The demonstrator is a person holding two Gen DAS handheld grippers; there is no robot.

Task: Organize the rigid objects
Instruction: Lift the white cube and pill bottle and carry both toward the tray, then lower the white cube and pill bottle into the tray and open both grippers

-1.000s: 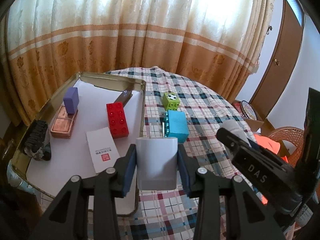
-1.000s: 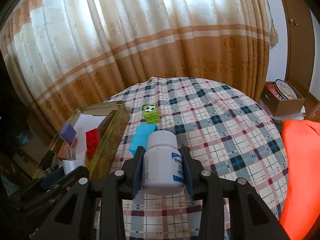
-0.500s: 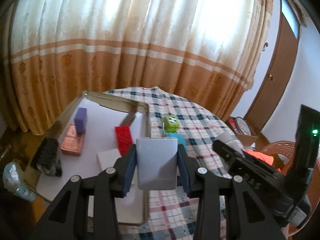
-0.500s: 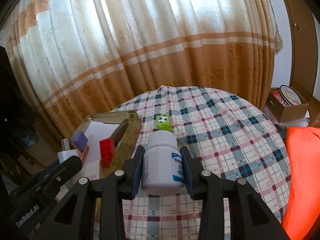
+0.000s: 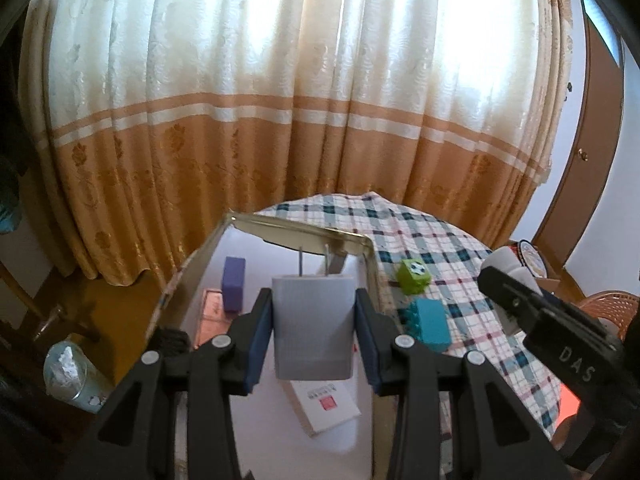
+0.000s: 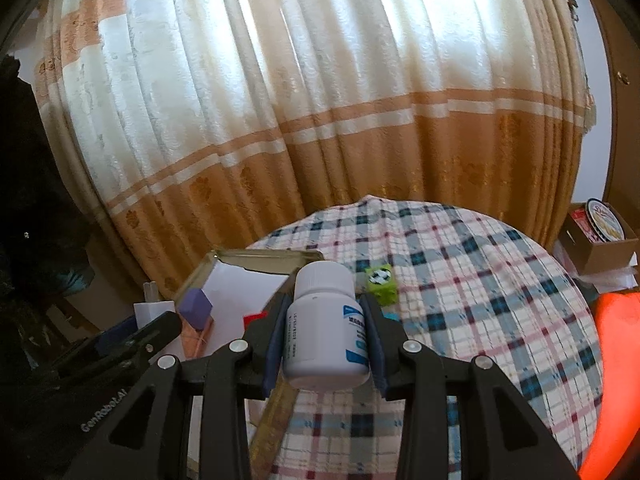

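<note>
The tray has a shiny gold metal rim, its floor lined with matt white paper. The charger is smooth matt white plastic with two bare metal prongs. The pill bottle is glossy white plastic — ribbed cap, printed paper label. The tablecloth is woven plaid cloth. The curtain is patterned fabric with a faint sheen — the door looks like brown wood.

Plaid tablecloth; green cube; teal brick; purple block.
</note>
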